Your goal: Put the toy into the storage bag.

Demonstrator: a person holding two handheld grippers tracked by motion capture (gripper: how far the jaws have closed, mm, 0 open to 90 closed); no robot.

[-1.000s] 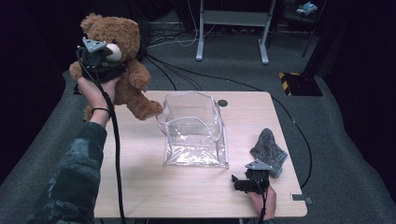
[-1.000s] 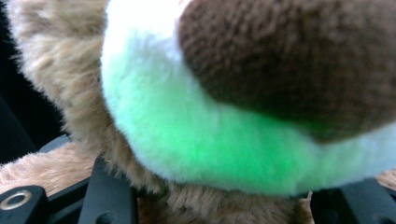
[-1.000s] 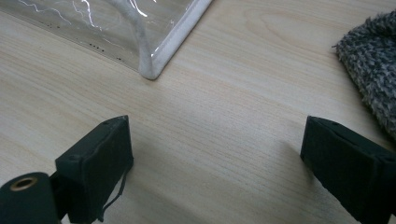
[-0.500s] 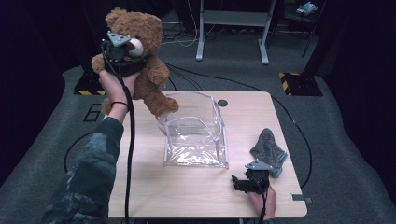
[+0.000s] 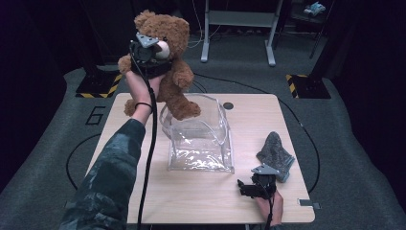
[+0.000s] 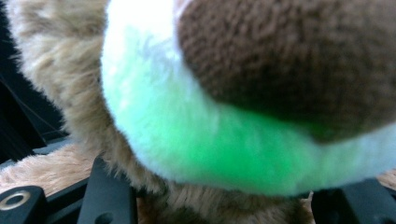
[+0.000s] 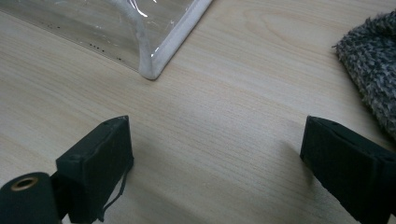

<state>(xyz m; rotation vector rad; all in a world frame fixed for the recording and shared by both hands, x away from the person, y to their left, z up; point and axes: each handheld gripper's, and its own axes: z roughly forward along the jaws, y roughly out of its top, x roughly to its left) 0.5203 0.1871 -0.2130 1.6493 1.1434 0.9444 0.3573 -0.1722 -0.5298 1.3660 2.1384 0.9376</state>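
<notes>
The teddy bear (image 5: 165, 62) is held in the air by the left gripper (image 5: 149, 53), which is clamped on it around the neck, just below the muzzle; in the left gripper view the pale muzzle and brown nose (image 6: 289, 56) are pressed up close to the camera, with fur bulging between the two black jaws. Compared with a second ago, the bear has been carried rightward in the high view, from out beyond the table's left corner to a place where one dangling foot hangs just over the near-left rim of the clear plastic bag (image 5: 201, 141). The bag stands open-mouthed on the wooden table (image 5: 143, 191), and nothing can be seen inside it. From this it is judged that the bear is being brought to the bag to be put in, and that the carry is nearly finished: the bear must still be centred over the opening and lowered before the grip can be let go. The soft rim could be pushed in or the bag tipped by the bear's legs. The right gripper (image 5: 256, 187) is rested on the table near the front edge, unmoved, its jaws spread wide with nothing between them, beside a grey knitted cloth (image 5: 276, 154).
</notes>
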